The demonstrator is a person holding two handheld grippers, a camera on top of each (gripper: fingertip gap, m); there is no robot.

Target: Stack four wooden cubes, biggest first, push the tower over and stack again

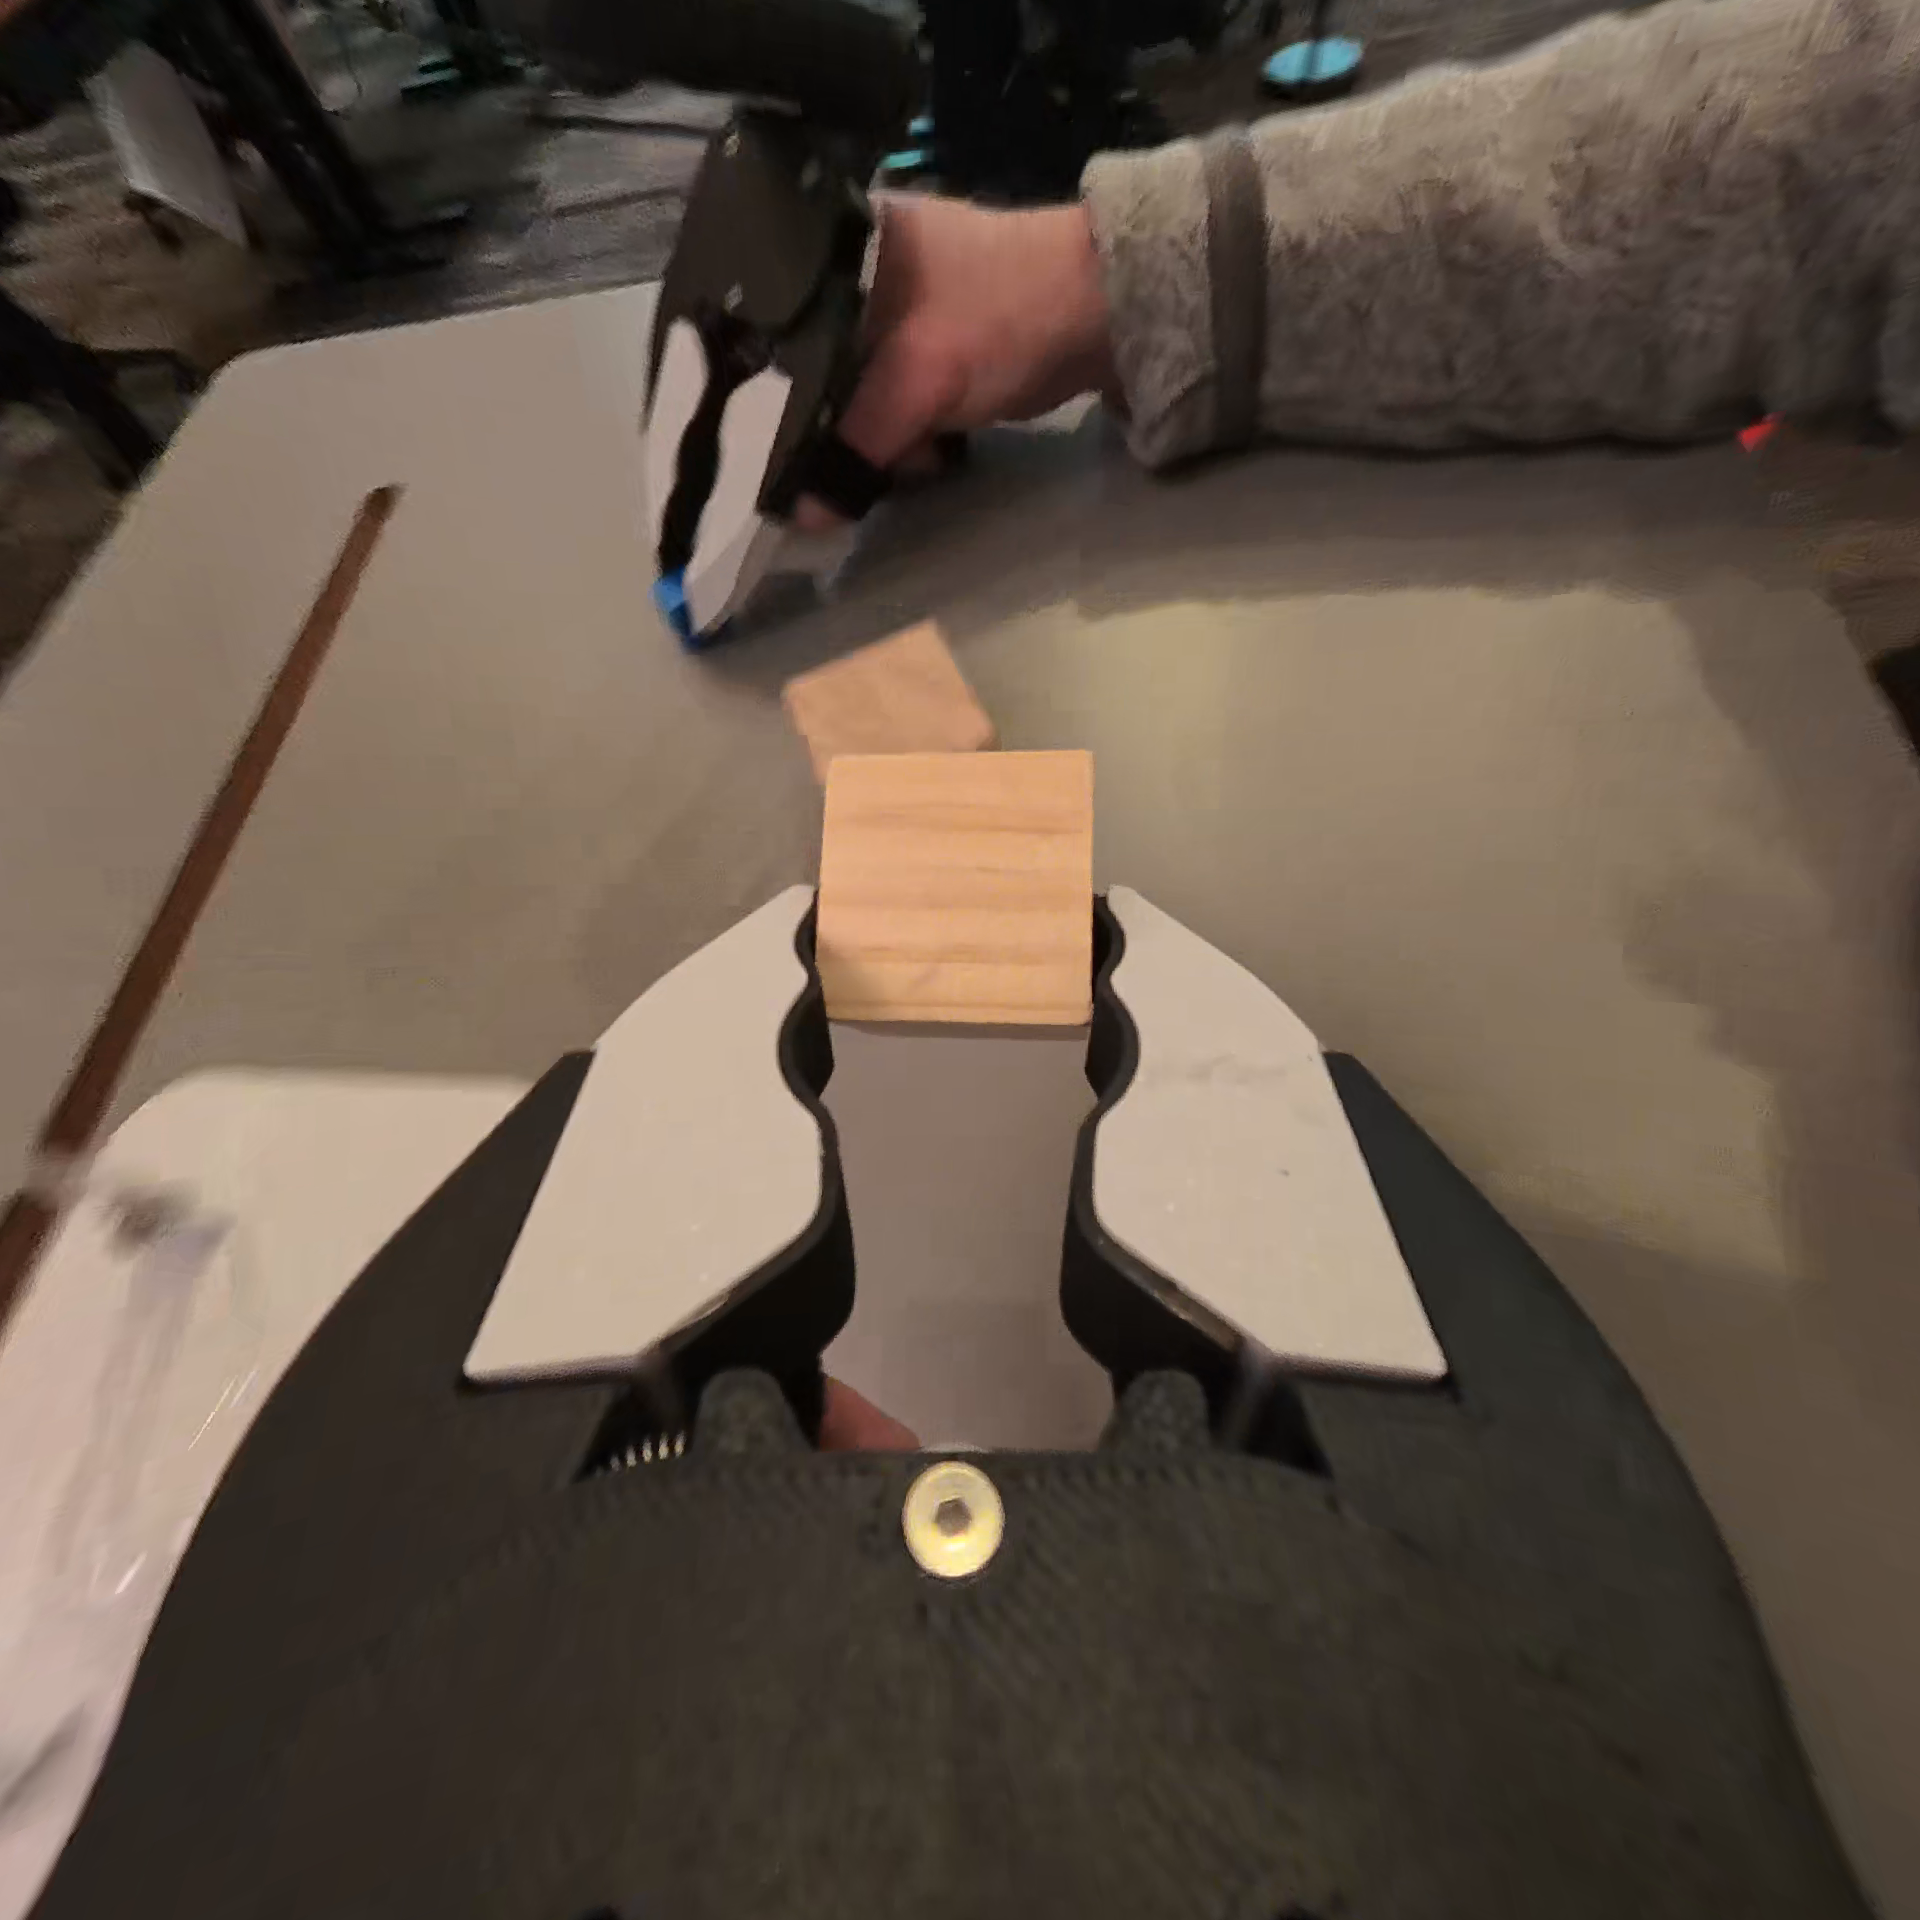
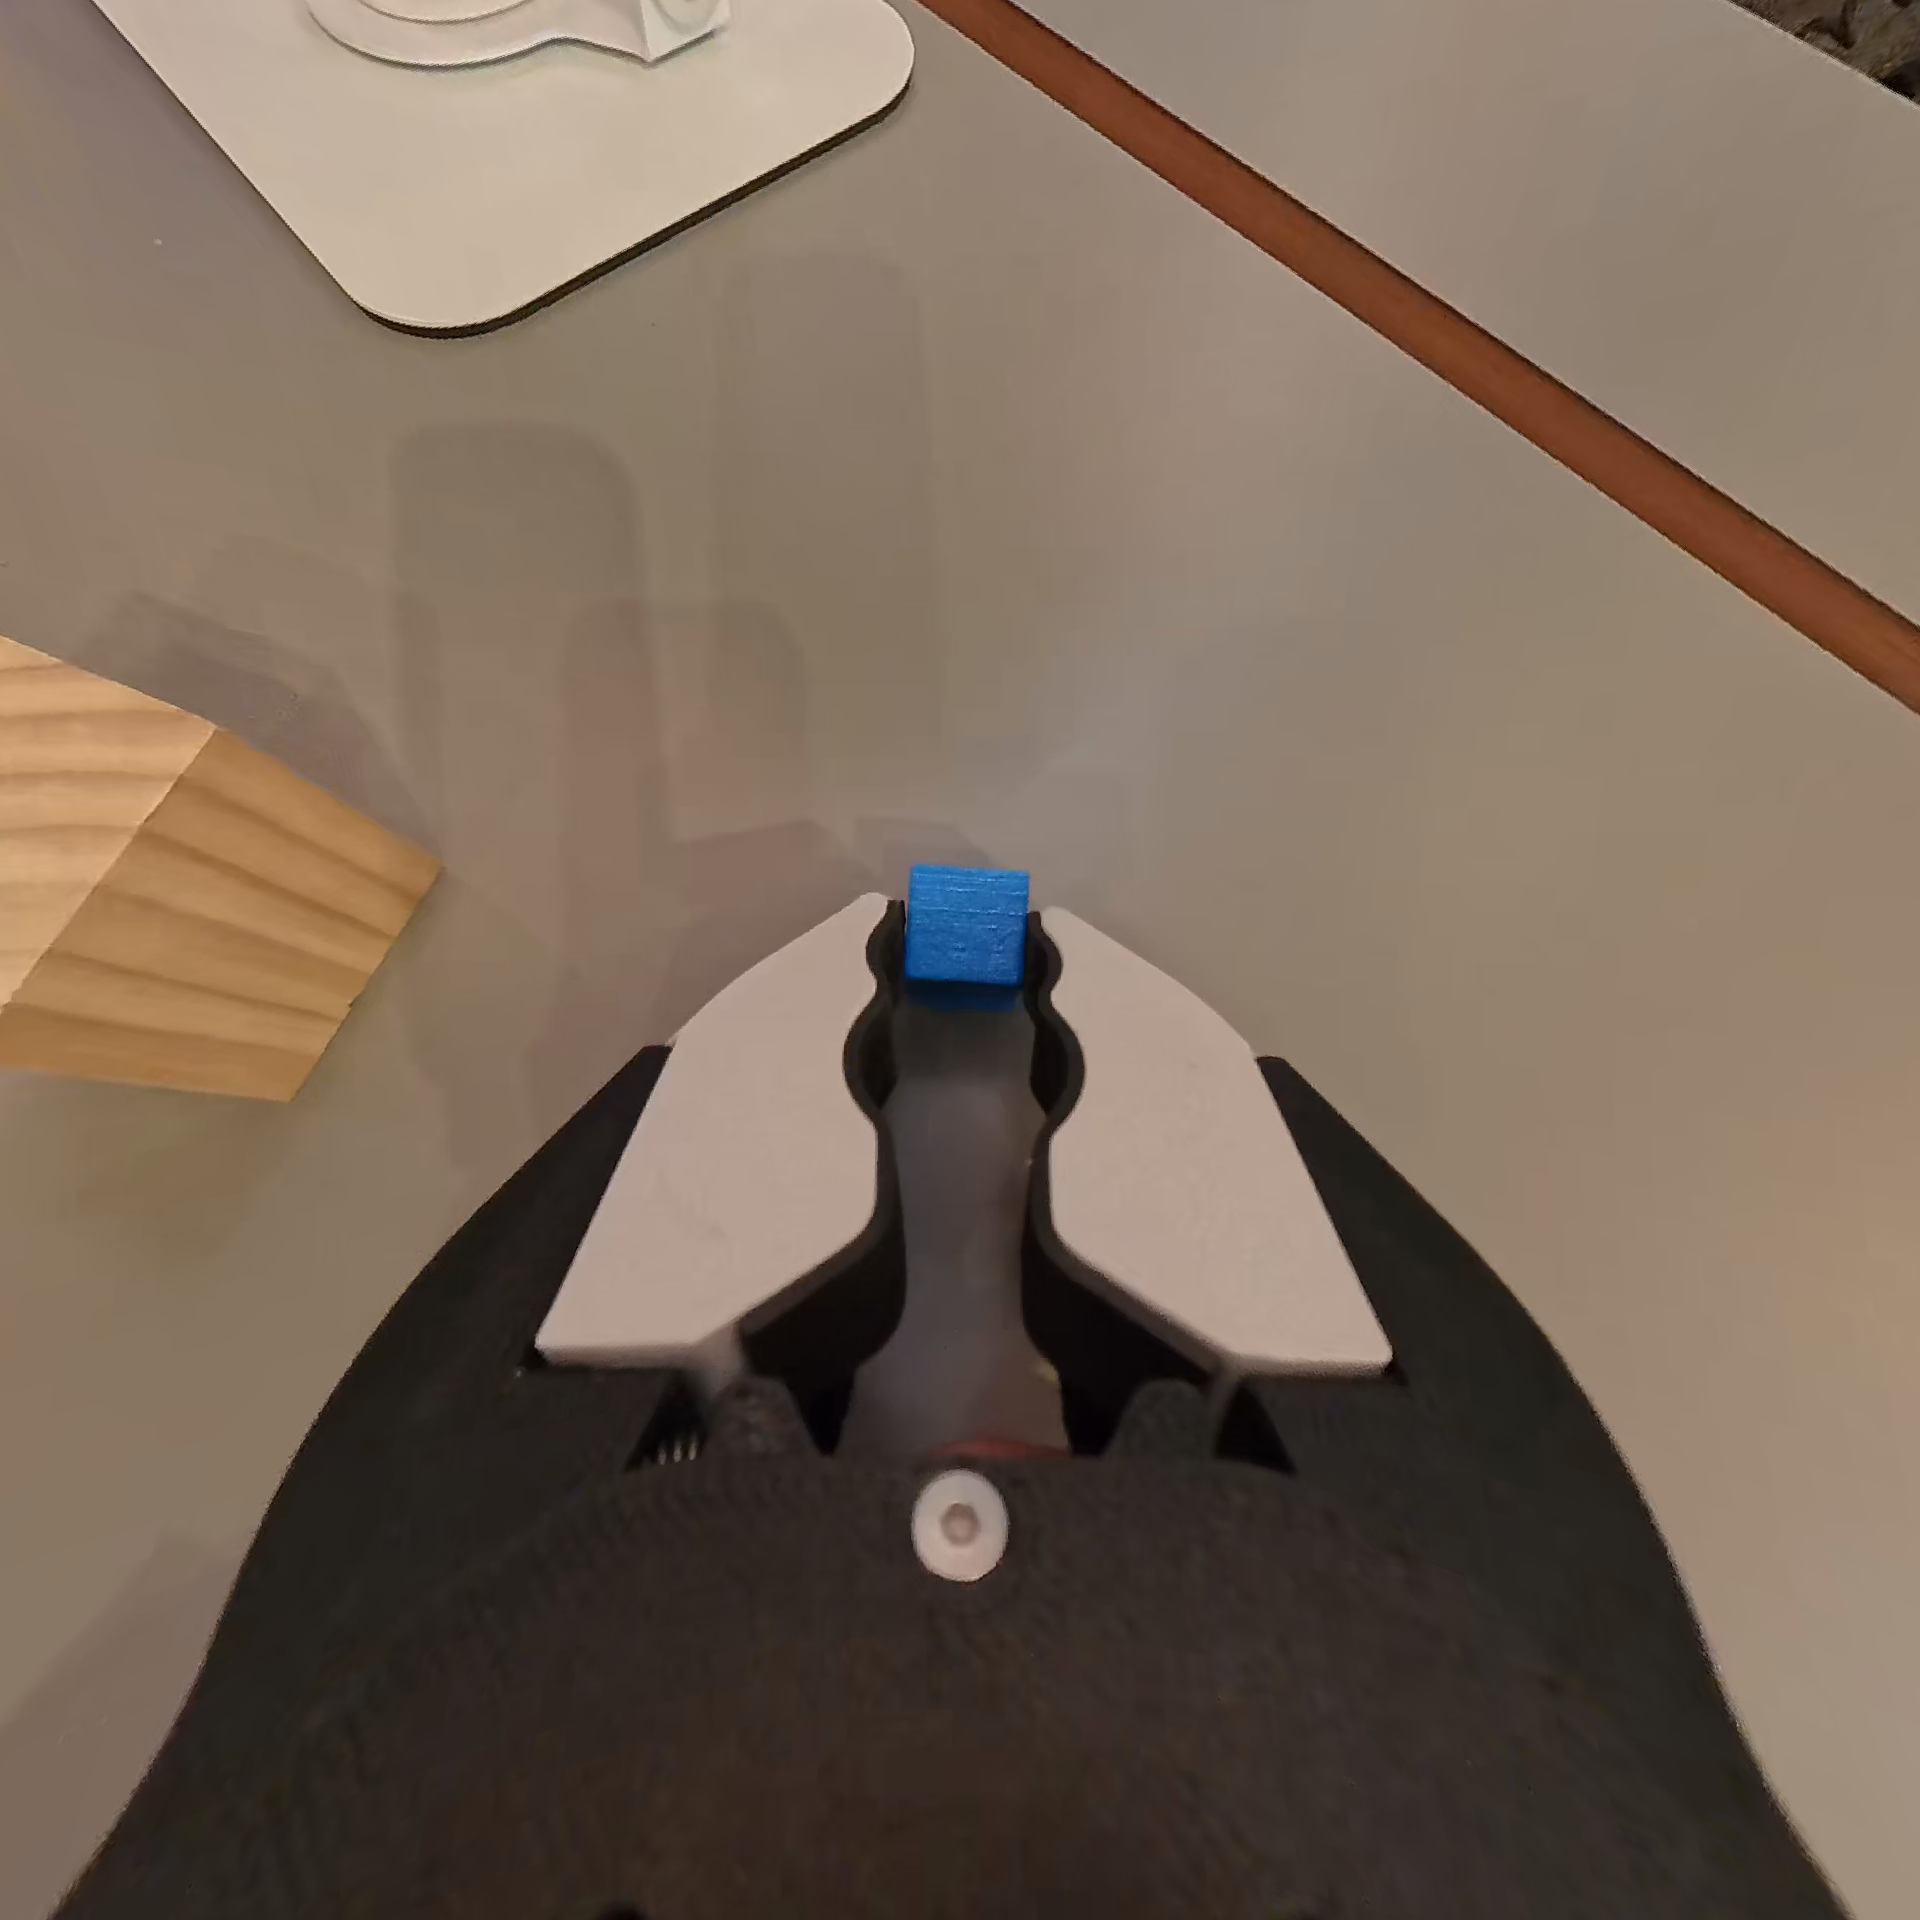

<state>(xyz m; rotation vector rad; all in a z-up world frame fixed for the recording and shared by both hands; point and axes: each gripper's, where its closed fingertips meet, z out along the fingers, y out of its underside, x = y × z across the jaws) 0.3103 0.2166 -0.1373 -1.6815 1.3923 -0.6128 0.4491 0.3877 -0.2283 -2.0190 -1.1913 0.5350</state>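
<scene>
a wooden cube (image 1: pixel 956 883) is clamped by the left gripper (image 1: pixel 956 956) for stacking; a small blue cube (image 2: pixel 966 938) is pinched in the right gripper (image 2: pixel 966 951), kept ready.

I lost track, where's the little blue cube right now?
The blue cube is pinched in the right gripper, low over the table, near a wooden cube.

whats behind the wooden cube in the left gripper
Another wooden cube lies on the table just behind the held cube, which hides its near edge. Farther back is the right gripper.
</scene>
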